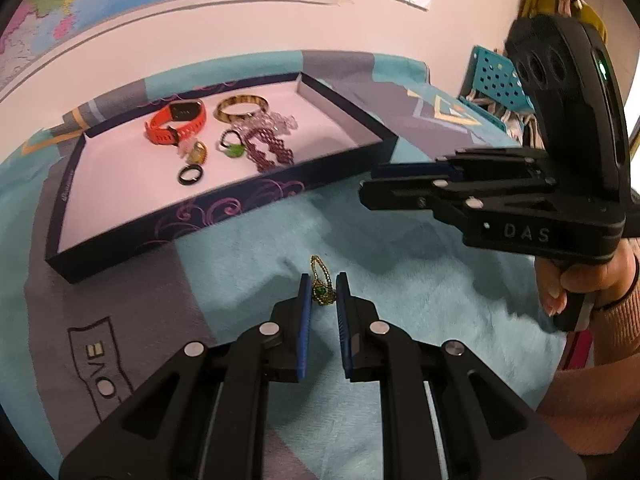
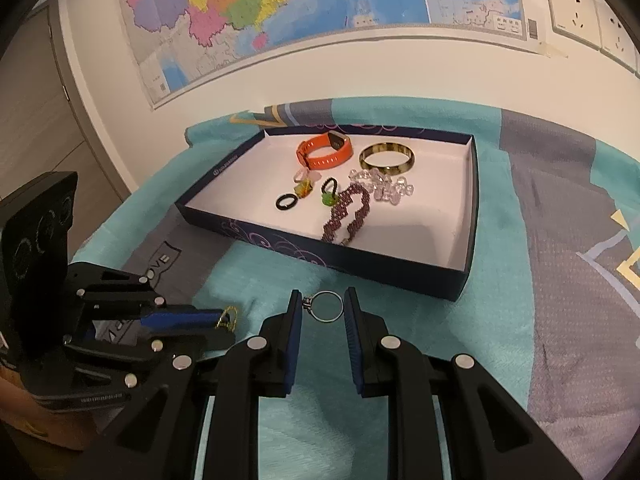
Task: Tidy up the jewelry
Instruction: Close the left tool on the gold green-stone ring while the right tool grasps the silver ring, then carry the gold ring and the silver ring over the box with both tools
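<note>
The dark blue tray (image 2: 466, 268), its outer wall printed with purple swirls, sits on a teal and grey blanket (image 2: 500, 340) that carries the stitched word "LOVE". Just in front of the tray, the left gripper (image 1: 322, 294) has its blue pads parted on either side of a gold beaded ring with a green stone (image 1: 321, 286), neither pad clearly touching it. The right gripper (image 2: 322, 306), marked "DAS" on its body, stands open around a thin silver ring (image 2: 328, 307). Inside the tray lie an orange watch (image 2: 324, 152), a gold bangle (image 2: 387, 157), a purple beaded bracelet (image 2: 348, 216), clear beads (image 2: 384, 186) and a black ring (image 2: 286, 202).
</note>
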{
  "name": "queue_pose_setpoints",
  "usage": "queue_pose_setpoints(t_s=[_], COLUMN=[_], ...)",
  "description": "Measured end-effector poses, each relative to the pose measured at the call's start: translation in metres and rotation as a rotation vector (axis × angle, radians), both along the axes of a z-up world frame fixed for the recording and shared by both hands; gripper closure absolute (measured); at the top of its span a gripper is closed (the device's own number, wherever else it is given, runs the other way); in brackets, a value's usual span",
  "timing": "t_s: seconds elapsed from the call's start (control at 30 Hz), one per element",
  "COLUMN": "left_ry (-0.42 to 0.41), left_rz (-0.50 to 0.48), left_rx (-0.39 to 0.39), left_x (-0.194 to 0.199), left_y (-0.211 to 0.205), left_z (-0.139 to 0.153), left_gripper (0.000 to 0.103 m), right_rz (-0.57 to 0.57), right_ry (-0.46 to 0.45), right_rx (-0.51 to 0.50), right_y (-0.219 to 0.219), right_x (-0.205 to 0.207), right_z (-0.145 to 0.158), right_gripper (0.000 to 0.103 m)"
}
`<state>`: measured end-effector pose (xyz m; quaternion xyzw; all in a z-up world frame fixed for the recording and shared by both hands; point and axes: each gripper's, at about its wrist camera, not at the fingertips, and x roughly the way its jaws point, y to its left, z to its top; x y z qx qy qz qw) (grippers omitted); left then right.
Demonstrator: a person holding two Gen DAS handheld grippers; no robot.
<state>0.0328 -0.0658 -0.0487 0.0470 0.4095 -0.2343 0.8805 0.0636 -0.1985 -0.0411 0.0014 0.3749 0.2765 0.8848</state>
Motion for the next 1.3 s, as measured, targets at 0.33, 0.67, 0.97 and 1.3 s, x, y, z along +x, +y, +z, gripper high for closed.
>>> queue_pose_setpoints(t_s=[0.33,0.67,0.97,1.3], left_ry=[-0.038,-0.069,-0.085,-0.096], left_rz=[0.049,0.060,0.071,0.090], left_rx=[-0.031,-0.032,-0.033,-0.040], left_x=[0.003,0.006,0.010,0.016], left_y=[0.015,0.017,0.017,0.023], left_z=[0.021,0.033,0.038,0.043], left_gripper=[0.090,0.090,0.090,0.090], right_rz=[0.018,0.030,0.037,0.041], right_ry=[-0.021,-0.039,-0.057,-0.065], right_rx=[0.022,0.031,0.033,0.030], right_y=[0.007,0.012,0.014,0.016], right_x=[-0.002,-0.002,0.001,0.005], right_z=[0.011,0.019,0.025,0.028], right_gripper=[0.084,0.084,0.084,0.084])
